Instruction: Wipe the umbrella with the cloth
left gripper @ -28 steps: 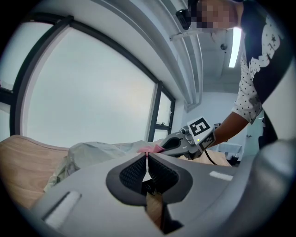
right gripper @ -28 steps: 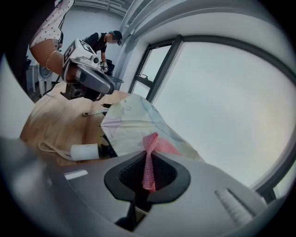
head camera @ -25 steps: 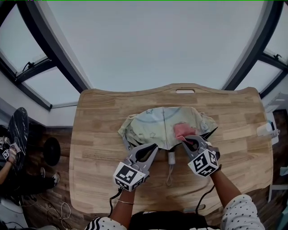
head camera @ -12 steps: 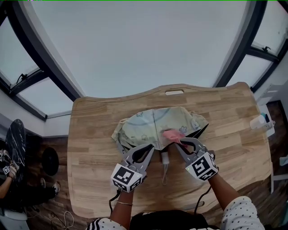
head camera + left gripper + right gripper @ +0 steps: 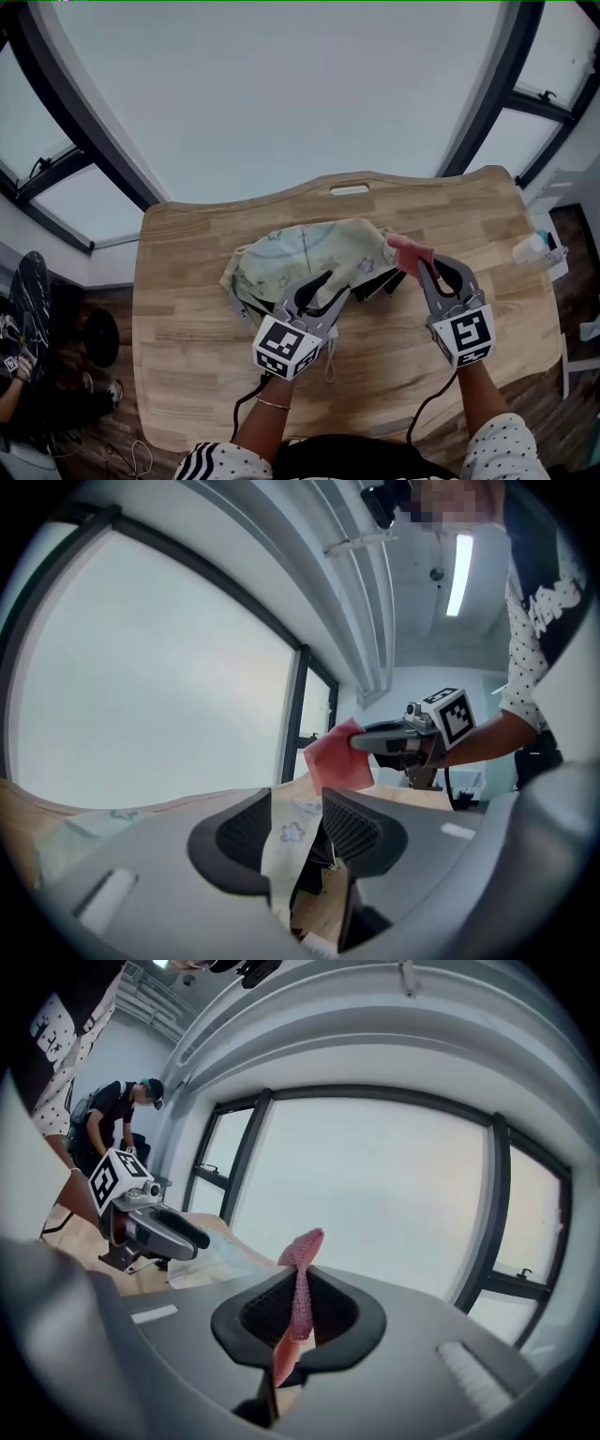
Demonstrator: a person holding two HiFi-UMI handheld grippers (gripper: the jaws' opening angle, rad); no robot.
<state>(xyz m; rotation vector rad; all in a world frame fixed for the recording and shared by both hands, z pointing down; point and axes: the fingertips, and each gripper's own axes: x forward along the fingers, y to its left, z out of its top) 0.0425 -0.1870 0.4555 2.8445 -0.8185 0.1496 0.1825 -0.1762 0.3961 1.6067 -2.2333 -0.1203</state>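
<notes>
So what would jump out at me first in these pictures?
A pale green umbrella lies collapsed in the middle of the wooden table. The right gripper holds a pink cloth up beside its right end. The left gripper has just been opening its jaws, with umbrella fabric between them.

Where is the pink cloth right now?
In the head view, the pink cloth is pinched in the right gripper, at the right edge of the folded umbrella, over the wooden table.

Pale green umbrella (image 5: 309,255) lying crumpled; pink cloth (image 5: 410,251) raised, just beside its right edge.
</notes>
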